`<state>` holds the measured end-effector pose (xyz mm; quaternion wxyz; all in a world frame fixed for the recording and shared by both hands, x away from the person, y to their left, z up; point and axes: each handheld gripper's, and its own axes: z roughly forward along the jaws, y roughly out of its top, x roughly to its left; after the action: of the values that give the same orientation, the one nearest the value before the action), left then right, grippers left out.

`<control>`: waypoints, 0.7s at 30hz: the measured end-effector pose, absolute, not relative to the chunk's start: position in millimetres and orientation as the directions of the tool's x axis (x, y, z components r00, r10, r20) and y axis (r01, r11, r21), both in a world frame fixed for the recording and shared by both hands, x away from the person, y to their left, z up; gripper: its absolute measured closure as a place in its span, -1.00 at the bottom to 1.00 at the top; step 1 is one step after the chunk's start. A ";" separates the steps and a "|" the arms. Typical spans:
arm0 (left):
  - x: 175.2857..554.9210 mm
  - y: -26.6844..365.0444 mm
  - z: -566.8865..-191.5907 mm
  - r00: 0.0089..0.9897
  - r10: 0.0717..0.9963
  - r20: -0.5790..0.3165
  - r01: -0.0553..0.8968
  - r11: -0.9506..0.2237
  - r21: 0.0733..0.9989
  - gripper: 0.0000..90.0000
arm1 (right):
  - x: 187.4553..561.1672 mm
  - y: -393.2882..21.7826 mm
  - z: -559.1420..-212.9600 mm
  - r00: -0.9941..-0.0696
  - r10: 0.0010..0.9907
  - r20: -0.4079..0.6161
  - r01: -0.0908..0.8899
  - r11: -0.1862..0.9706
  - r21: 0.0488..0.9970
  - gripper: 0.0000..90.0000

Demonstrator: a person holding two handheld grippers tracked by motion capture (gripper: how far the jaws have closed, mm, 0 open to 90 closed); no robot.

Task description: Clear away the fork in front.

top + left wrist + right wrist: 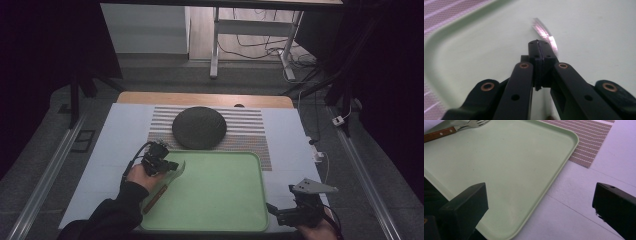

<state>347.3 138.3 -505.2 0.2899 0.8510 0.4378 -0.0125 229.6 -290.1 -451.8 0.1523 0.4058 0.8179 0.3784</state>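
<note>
A tray (225, 200) lies at the near middle of the worktop (125, 130). Behind it, a round plate (199, 127) sits on a placemat (250, 135). A fork (162, 187) rests over the tray's left edge.

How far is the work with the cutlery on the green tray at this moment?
Done: a wooden-handled fork lies at the edge of the green tray. In hand: the left gripper has its jaws shut on a thin shiny metal piece, perhaps a blade, low over the tray. Left: to lay it down, probably. The right gripper waits open beside the tray.
</note>
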 end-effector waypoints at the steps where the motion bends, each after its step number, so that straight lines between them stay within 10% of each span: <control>1: 347.3 138.3 -505.2 0.616 0.738 -0.275 0.752 -0.449 0.482 0.97 | 229.7 -290.2 -451.8 -0.624 0.779 0.059 0.549 0.383 0.743 -0.99; 21: 328.5 97.8 -509.2 0.716 0.617 -0.327 0.690 -0.553 0.467 0.97 | 230.2 -291.6 -451.8 -0.621 0.780 0.075 0.554 0.370 0.746 -0.99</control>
<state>328.5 97.8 -509.2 0.2919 0.8790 0.3718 -0.0623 230.2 -291.6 -451.8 0.1471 0.4095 0.8144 0.3838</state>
